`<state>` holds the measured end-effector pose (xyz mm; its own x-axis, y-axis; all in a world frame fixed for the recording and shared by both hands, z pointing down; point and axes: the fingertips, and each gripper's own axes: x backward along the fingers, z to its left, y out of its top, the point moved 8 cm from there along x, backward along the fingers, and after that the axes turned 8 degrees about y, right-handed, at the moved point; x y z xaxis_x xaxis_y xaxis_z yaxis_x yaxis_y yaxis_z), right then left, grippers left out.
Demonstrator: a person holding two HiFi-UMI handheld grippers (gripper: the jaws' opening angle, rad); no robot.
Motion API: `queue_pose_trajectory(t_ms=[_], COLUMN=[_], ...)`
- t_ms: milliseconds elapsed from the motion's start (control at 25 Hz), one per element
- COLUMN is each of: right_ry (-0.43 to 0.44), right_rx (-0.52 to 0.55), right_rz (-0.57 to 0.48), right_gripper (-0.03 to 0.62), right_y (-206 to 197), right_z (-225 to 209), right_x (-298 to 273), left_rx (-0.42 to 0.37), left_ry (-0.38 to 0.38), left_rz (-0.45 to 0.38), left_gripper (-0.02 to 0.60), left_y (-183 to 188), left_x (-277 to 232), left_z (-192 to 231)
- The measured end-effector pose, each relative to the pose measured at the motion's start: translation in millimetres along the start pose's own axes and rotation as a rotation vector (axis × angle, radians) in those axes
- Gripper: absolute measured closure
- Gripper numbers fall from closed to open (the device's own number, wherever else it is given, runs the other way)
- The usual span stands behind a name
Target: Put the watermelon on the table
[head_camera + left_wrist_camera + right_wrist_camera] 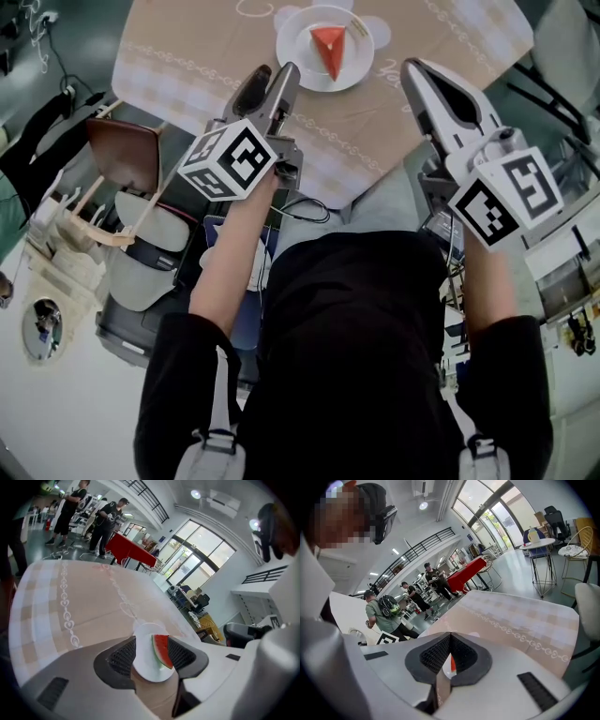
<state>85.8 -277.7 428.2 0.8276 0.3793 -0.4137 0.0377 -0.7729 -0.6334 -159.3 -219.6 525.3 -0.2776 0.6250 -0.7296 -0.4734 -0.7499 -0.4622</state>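
Only bare cloth lies between my 2 grippers and the plate. The table (187,47) wears a beige cloth with a pale checked border and chains of small hearts. On my left, off the table, a brown wooden chair (122,150) and a grey padded seat (150,253) stand close together. A thin black cable (305,208) loops just below the table's near edge. In the gripper views several people stand well beyond the table, near a long red table (133,550).

A line of cursive print on the cloth just right of the plate is too small for me to read. The cubes on both grippers carry black-and-white square markers and no words.

The white round plate (292,52) sits at the far middle of the table. It holds 1 red wedge of watermelon with a green rind (330,47), lying a little right of the plate's middle.

My left gripper (278,80) hovers on the near side of the plate with its jaws wide apart. Nothing is between the pads, and the plate and wedge show beyond the gap. My right gripper (424,75) is to the right of the plate, its jaws drawn together until the tips touch, holding nothing.
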Motion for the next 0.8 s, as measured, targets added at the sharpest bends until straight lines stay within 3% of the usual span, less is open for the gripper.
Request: queue_pose_trajectory(t_ms=[160,280,320,560,800], right_ry=[0.029,0.038,0.04,0.028,0.014], right_rx=[0.012,0.043,0.05,0.1,0.138], right_rz=[0.003,-0.001,-0.002,-0.016,-0.066], right_gripper=[0.582,0.583,0.583,0.583,0.583], right_y=[-4,3,5,16,25], right_z=[12,25,29,53,83], right_x=[-1,-3,-2,7,19], left_rx=[-0.109,-0.219,-0.251,-0.396,-0.465], left_ry=[0.033,0.087,0.096,0.098,0.048], left_rz=[-0.081,-0.191,-0.223,-0.302,-0.332], left_gripper=[0.415,0.549,0.568,0.569,0.569], left_y=[16,33,38,51,59], left_x=[21,44,51,88,124], left_z=[-12,-20,-23,-46,-64])
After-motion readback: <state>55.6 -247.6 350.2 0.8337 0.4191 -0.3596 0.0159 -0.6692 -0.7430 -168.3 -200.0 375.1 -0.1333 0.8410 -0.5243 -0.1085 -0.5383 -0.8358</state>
